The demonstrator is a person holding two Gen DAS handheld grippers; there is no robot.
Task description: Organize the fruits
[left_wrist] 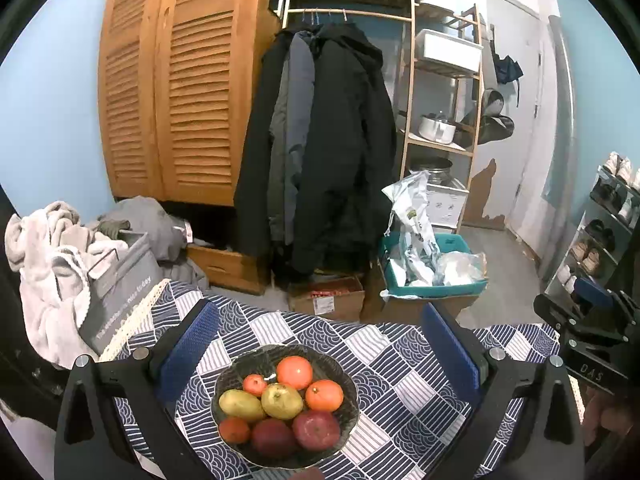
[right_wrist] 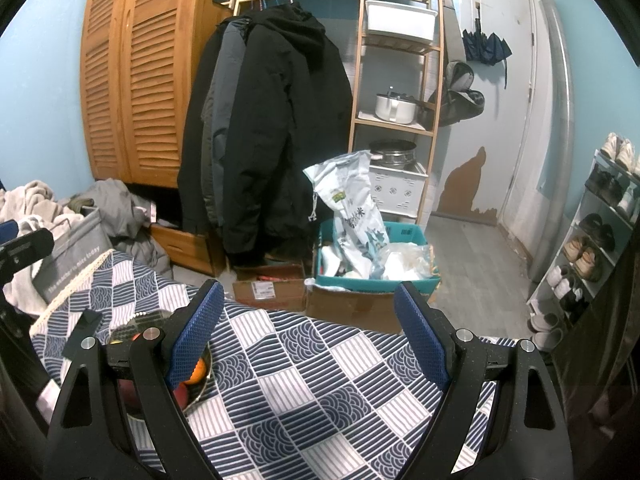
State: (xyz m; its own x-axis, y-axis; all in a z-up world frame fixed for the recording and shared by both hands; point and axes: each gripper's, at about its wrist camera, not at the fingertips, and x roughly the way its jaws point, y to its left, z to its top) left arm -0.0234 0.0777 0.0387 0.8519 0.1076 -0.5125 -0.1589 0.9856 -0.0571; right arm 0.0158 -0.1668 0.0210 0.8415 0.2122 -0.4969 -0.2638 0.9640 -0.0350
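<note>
Left gripper [left_wrist: 320,340] is spread wide, empty, above the fruit bowl [left_wrist: 348,384]. Right gripper [right_wrist: 310,328] is likewise wide, holding nothing.

Left gripper [left_wrist: 320,344] hovers with blue-padded fingers [left_wrist: 188,344] spread wide, holding nothing. Right gripper [right_wrist: 316,332] likewise gapes empty, just right of the left gripper.

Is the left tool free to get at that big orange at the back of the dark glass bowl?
Probably yes. The left tool is open above the dark glass bowl, and the big round orange lies uncovered on top, with only neighbouring fruit pressed beside it.
</note>
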